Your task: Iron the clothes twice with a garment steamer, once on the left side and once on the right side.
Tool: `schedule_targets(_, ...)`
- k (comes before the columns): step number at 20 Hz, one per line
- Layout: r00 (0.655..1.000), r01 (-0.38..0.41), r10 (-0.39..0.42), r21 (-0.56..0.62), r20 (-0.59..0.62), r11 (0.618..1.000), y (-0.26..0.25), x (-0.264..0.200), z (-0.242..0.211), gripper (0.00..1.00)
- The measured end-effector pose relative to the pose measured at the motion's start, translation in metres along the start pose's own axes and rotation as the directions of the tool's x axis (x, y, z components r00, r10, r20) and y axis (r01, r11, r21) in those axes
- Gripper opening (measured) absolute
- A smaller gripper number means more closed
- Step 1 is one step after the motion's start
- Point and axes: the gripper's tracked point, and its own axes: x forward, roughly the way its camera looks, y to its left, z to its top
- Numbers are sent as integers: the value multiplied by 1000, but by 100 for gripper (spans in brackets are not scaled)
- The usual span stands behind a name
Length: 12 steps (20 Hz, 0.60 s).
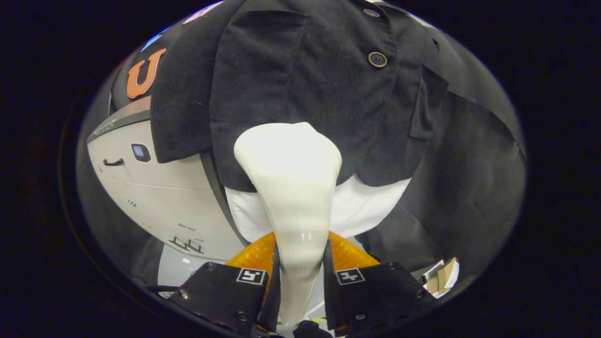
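Gripper view: the garment steamer (293,197) is clamped by its handle between both fingers of the claw (300,277), its head held against the dark jacket (300,75) just ahead.

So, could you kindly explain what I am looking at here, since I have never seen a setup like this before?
This picture comes from a fisheye camera mounted on a handheld two-finger gripper that a person carries; there is no robot arm. The camera looks forward along the two fingers, which appear at the bottom. Both fingers press on the handle of a white garment steamer, so the gripper is holding it. The steamer's wide head points at a dark jacket with buttons, hanging just beyond it, with a white layer showing below the jacket's hem. Beside the jacket stands a pale appliance. A dark cloth, the booth's wall, hangs behind.
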Motion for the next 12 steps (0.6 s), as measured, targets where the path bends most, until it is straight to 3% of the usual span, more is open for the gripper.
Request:
schedule_targets(6,996,1,-9,97,86,995,-30,-48,19,41)
schedule_targets(12,976,3,-45,198,212,980,-112,-121,71,41)
